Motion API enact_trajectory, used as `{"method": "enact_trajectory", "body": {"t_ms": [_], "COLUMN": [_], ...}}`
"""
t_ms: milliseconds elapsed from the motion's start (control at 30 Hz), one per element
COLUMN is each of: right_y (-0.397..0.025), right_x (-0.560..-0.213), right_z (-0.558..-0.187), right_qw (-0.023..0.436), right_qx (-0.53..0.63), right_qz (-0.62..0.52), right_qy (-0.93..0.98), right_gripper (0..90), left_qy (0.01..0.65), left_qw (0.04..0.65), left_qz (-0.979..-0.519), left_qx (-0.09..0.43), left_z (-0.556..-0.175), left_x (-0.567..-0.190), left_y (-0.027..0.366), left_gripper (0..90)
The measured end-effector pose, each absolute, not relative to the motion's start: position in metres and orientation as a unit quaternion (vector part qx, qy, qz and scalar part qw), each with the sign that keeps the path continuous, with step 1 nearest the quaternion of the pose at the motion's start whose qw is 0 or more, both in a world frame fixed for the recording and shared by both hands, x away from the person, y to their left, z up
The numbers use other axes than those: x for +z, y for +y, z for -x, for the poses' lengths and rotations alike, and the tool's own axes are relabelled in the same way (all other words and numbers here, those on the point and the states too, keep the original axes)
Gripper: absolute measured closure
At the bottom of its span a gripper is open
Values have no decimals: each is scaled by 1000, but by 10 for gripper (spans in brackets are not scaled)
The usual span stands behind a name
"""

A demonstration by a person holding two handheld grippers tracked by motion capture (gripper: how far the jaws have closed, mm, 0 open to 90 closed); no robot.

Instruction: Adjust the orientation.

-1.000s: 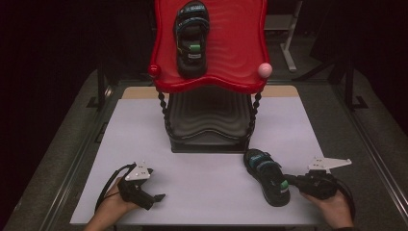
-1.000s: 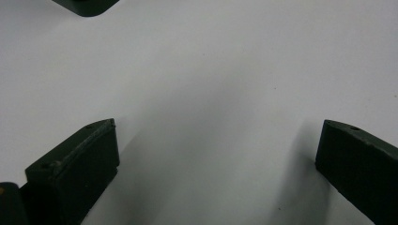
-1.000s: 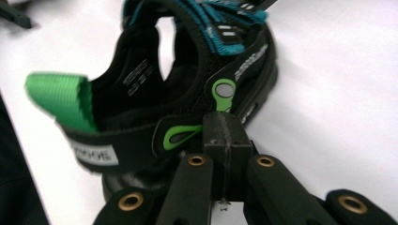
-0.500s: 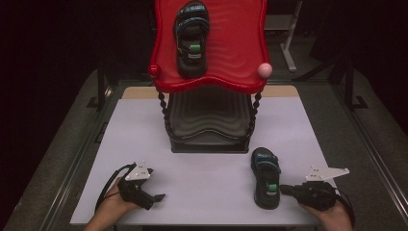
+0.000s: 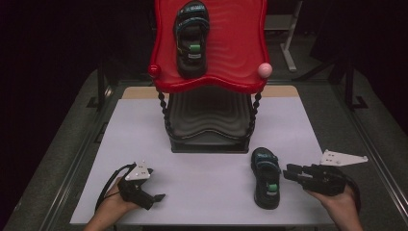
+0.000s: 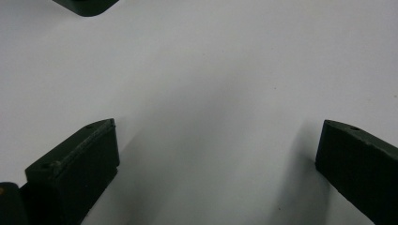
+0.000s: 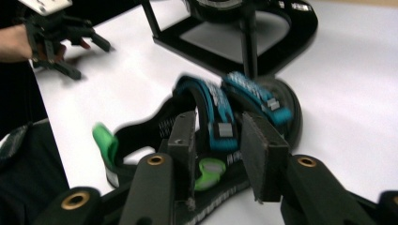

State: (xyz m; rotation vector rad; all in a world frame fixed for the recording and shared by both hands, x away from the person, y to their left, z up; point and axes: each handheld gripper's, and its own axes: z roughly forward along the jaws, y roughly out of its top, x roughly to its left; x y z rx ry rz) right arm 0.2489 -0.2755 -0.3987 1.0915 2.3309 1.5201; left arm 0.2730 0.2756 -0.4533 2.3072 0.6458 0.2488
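A black sandal with teal straps and a green tab [image 5: 266,177] [image 7: 211,126] lies flat on the white table sheet [image 5: 207,168], toe pointing away. My right gripper [image 5: 288,172] [image 7: 217,122] sits just right of it. Its jaws stand a small gap apart with nothing gripped, and the sandal's strap lies beyond the tips. A matching sandal [image 5: 192,38] rests on the red tray [image 5: 235,43] of the two-tier stand. My left gripper [image 5: 158,197] [image 6: 218,129] rests at the near left. Its jaws are spread wide over bare white sheet.
Under the red tray, twisted black posts join a black ribbed lower shelf [image 5: 207,120]. A pink ball [image 5: 265,70] and a red ball [image 5: 154,70] cap the tray's front corners. The right gripper view takes in the stand's base [image 7: 263,42] and the left hand's gripper [image 7: 61,28].
The sandal on the table swung from slanted to lengthwise and came nearer. My right gripper, earlier at the sandal's heel, let go and drew back to the right. The left gripper stayed put.
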Motion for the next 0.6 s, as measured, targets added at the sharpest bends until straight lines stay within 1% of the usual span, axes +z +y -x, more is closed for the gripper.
{"method": "enact_trajectory", "body": {"t_ms": [267,433,600], "right_y": [-261,-251,-248], "right_x": [-393,-396,-403], "right_z": [-274,-288,-296], "right_qw": [68,52,35], "right_qx": [533,539,543], "right_qz": [-338,-327,-319], "right_qy": [773,775,776], "right_gripper": [625,596,586], "left_qy": [251,250,250], "left_qw": [359,359,359], "left_qz": [-894,-894,-894], "left_qx": [96,96,96], "left_z": [-273,-273,-273], "left_x": [-453,-453,-454], "left_y": [276,276,276], "left_gripper": [0,0,0]}}
